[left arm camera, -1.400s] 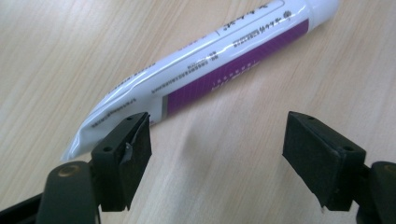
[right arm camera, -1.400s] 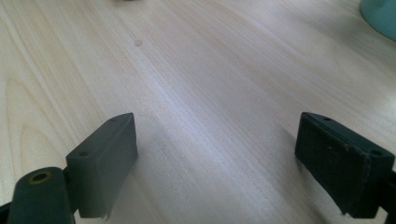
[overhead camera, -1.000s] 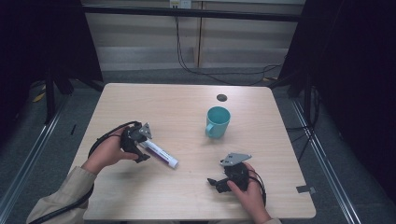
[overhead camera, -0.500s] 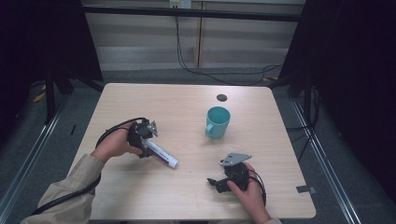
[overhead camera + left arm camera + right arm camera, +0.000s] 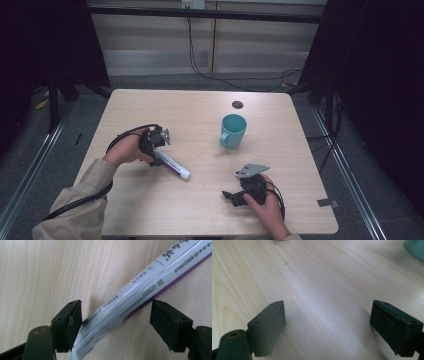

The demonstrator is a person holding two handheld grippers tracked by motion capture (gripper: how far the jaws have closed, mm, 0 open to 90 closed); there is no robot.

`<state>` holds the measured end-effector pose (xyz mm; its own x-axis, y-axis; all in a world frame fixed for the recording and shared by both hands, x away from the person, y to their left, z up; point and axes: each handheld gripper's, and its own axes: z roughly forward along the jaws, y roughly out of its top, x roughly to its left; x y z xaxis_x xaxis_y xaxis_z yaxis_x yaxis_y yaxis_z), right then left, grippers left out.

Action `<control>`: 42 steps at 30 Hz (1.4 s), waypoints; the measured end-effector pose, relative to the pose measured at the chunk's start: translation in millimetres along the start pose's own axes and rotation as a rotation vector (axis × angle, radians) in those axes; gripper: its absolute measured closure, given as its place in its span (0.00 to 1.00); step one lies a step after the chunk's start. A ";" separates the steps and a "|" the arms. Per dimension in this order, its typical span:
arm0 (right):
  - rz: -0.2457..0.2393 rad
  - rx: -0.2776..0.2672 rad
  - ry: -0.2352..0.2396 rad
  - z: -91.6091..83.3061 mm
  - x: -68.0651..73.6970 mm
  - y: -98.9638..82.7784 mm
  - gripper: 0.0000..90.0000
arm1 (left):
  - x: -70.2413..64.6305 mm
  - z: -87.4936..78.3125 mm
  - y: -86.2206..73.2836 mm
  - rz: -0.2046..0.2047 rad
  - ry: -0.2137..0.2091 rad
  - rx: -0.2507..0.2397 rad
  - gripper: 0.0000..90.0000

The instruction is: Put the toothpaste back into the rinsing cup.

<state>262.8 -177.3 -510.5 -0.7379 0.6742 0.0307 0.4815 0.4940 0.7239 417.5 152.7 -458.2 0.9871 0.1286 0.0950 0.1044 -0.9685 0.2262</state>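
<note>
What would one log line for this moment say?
left gripper: open, astride tube | right gripper: open, resting on table | cup: upright, untouched

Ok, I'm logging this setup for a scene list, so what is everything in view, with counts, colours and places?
table: one, light wood, centre of the high view.
tube: one, white with a purple stripe and printed text, lying on the table's left half, its flat end between the left gripper's jaws.
mug: one, teal, upright, right of the table's centre.
dark round spot: one, on the tabletop beyond the mug.
cables: several, black, on the floor behind the table.
left gripper: one, black, jaws open either side of the tube.
right gripper: one, black, jaws open over bare wood, near the table's front right.
</note>
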 end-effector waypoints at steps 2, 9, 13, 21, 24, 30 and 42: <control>0.000 0.000 0.000 0.0 0.0 0.0 0.14 | -0.9 1.3 -0.9 0.006 -0.009 -0.003 0.30; -0.001 0.000 0.000 0.0 -0.1 0.0 0.14 | -5.0 7.0 -3.4 0.059 0.003 0.031 0.42; 0.000 0.000 0.000 0.0 0.0 0.0 0.14 | -5.4 3.7 -3.7 0.058 -0.023 0.052 0.58; 0.000 0.000 0.000 0.0 0.0 0.0 0.14 | -10.8 -4.1 -2.4 0.043 -0.065 0.032 0.83; 0.000 0.000 0.000 0.0 0.0 0.0 0.14 | -10.7 -3.5 -2.5 0.039 -0.057 0.028 0.81; -0.001 0.000 0.000 0.0 -0.1 0.0 0.14 | -9.2 6.9 -3.2 -0.022 -0.089 0.029 0.70; 0.001 0.000 0.000 0.0 0.0 0.0 0.14 | -14.9 1.7 3.1 -0.133 -0.132 -0.023 0.87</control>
<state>262.8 -177.3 -510.5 -0.7378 0.6743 0.0313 0.4820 0.4938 0.7238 403.3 147.4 -460.5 0.9723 0.2243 -0.0651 0.2336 -0.9394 0.2510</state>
